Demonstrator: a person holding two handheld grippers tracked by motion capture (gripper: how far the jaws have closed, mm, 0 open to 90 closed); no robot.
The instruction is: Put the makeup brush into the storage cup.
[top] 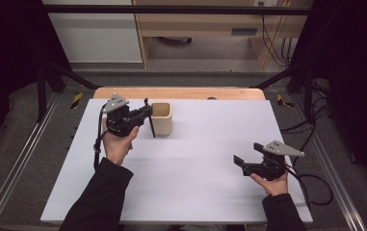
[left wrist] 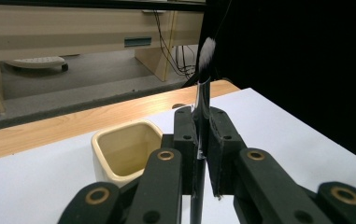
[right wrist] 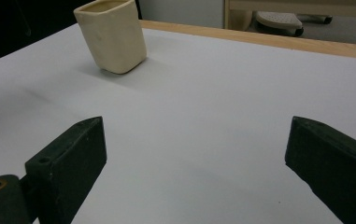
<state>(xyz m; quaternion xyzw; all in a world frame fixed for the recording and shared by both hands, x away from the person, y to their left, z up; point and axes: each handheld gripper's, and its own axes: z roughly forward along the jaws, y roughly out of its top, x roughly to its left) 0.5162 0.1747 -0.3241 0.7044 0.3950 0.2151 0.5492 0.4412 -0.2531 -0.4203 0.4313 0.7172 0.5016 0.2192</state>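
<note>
High view: left gripper (top: 145,111) holds an upright brush (top: 150,120) just left of the cream cup (top: 162,118), far-left on the white board (top: 195,192); right gripper (top: 248,155) sits near-right. Left gripper view: jaws clamp the brush handle, bristles up. Right gripper view: jaws wide apart, holding nothing.
</note>
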